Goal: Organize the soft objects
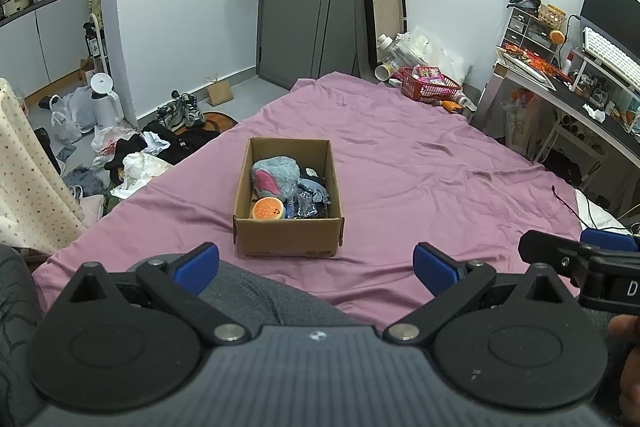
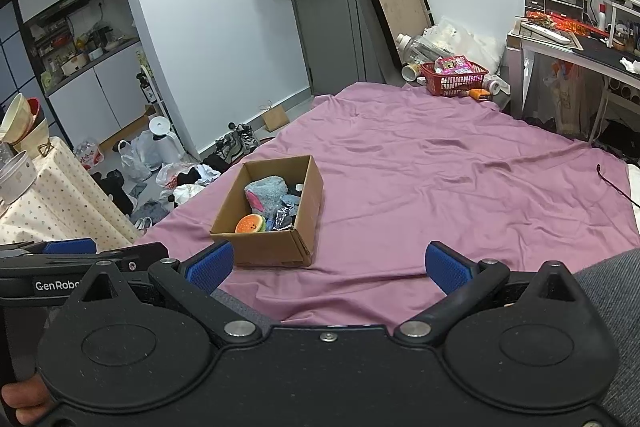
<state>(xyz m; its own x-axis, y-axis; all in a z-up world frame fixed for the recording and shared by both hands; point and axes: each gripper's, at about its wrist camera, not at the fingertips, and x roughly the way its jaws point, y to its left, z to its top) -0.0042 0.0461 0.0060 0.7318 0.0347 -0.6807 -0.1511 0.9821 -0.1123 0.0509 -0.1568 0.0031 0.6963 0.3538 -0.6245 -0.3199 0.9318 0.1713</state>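
An open cardboard box [image 1: 286, 237] [image 2: 266, 249] sits on the purple bed sheet [image 1: 420, 163] [image 2: 440, 179]. Inside lie a blue plush with a pink ear [image 1: 274, 175] [image 2: 266, 193], an orange burger-shaped plush [image 1: 269, 209] [image 2: 250, 225] and dark soft items [image 1: 310, 199] [image 2: 286, 213]. My left gripper [image 1: 316, 269] hovers open just short of the box, nothing between its blue pads. My right gripper [image 2: 330, 269] is open too, with the box ahead and to its left. Each gripper shows at the other view's edge.
A red basket [image 1: 430, 85] [image 2: 454, 77] of packets stands at the bed's far end. Clothes, bags and shoes [image 1: 184, 111] litter the floor on the left. A desk [image 1: 580, 95] with a keyboard lines the right side. Grey-clad knees [image 1: 256, 291] lie under the grippers.
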